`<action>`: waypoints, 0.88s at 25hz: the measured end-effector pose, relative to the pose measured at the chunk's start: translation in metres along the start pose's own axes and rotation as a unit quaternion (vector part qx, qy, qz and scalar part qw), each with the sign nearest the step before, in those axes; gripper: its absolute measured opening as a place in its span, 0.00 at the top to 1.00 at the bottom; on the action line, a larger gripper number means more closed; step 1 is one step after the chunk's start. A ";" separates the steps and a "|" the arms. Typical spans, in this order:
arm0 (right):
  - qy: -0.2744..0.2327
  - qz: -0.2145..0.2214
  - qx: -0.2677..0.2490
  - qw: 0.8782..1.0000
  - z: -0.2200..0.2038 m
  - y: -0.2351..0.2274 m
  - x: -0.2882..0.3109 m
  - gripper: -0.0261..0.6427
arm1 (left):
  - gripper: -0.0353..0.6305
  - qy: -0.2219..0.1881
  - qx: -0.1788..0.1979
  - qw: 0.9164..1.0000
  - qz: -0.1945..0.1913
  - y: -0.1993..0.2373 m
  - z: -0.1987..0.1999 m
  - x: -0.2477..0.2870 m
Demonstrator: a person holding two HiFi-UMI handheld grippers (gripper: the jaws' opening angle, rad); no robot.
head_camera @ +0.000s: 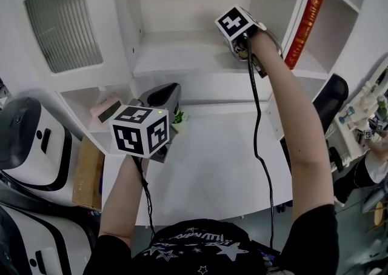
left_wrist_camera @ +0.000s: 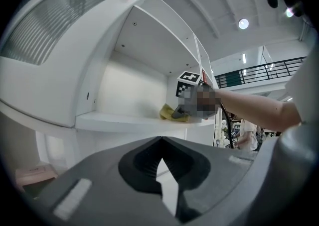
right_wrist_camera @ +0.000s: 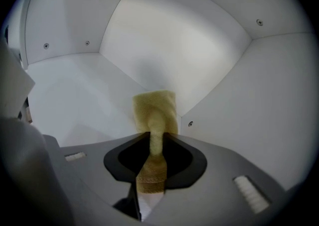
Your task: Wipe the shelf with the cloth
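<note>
Right gripper view: the right gripper (right_wrist_camera: 151, 143) pinches the cloth (right_wrist_camera: 155, 110), whose free end lies on the shelf (right_wrist_camera: 75, 95) by the back corner. The left gripper (left_wrist_camera: 160, 145) is closed and empty, held lower.

White shelf (head_camera: 176, 56), yellow cloth (right_wrist_camera: 154, 113) lying at its 3 o'clock end, white bench (head_camera: 212, 165) below, small green plant (head_camera: 179, 119) at 11 o'clock.
</note>
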State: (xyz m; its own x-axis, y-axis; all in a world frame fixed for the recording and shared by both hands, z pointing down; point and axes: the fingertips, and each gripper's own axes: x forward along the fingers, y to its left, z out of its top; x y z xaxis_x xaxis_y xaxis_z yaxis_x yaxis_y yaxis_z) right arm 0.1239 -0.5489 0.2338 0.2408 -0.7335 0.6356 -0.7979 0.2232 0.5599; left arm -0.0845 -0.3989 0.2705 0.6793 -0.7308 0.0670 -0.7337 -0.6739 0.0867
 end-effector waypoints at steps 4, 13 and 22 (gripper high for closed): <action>-0.055 0.060 0.051 0.995 0.016 0.012 -0.015 0.80 | 0.94 0.002 -0.002 1.000 0.009 0.014 -0.001 -0.012; -0.151 0.194 0.035 0.969 0.073 0.108 -0.083 0.79 | 0.94 -0.011 -0.004 1.000 0.023 0.038 -0.003 -0.043; -0.205 0.289 -0.045 0.934 0.104 0.209 -0.129 0.79 | 0.94 -0.014 -0.007 0.997 0.080 0.052 -0.007 -0.068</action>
State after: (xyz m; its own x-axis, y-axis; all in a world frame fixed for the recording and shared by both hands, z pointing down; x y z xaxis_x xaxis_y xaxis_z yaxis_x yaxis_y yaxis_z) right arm -0.1313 -0.4743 0.2139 -0.4620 -0.6540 0.5990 -0.6755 0.6971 0.2402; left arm -0.1692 -0.3836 0.2772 0.5530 -0.8315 0.0532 -0.8319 -0.5474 0.0914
